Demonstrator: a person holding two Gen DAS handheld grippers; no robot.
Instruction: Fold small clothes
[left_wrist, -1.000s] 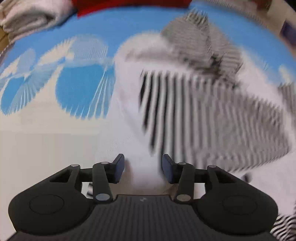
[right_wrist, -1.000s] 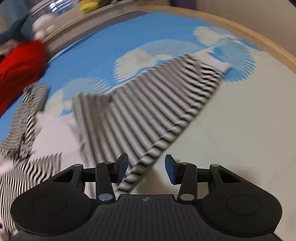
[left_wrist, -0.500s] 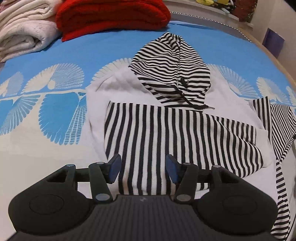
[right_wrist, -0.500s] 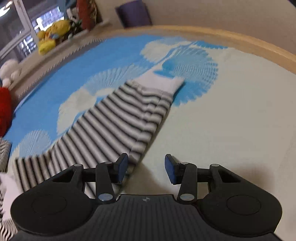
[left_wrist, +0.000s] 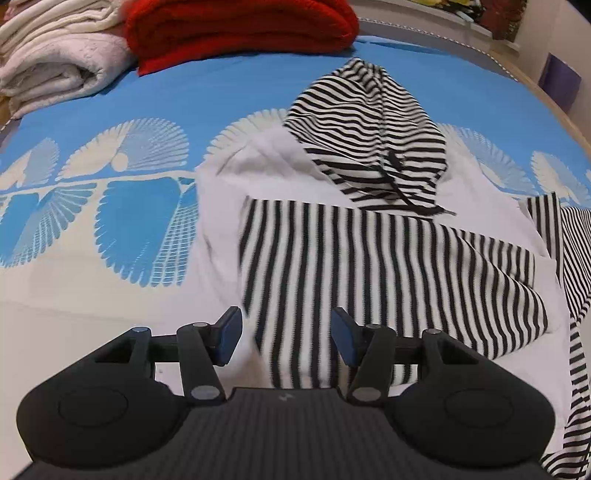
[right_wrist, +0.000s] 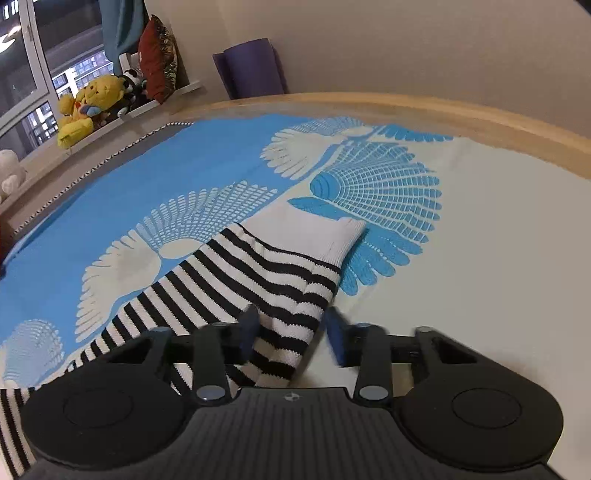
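Observation:
A white hoodie (left_wrist: 229, 192) with a black-and-white striped hood (left_wrist: 369, 129) lies flat on the bed. One striped sleeve (left_wrist: 369, 277) is folded across its body. My left gripper (left_wrist: 286, 339) hovers open over the near end of that folded sleeve, nothing between its pads. The other striped sleeve (right_wrist: 240, 280) stretches out to the side and ends in a white cuff (right_wrist: 325, 236). My right gripper (right_wrist: 291, 334) is low over this sleeve just short of the cuff. Its jaws are closing, with the sleeve's near edge between them, and a gap still shows beside the fabric.
The blue and white patterned sheet (left_wrist: 110, 110) covers the bed. A folded red blanket (left_wrist: 240, 33) and cream blankets (left_wrist: 55, 55) lie beyond the hood. A wooden bed edge (right_wrist: 443, 110), a purple roll (right_wrist: 251, 70) and plush toys (right_wrist: 92, 103) on a sill border the far side.
My right gripper has run along the outstretched sleeve toward its cuff, dropped lower, and its jaws have narrowed around the fabric. The left gripper has backed off slightly from the folded sleeve.

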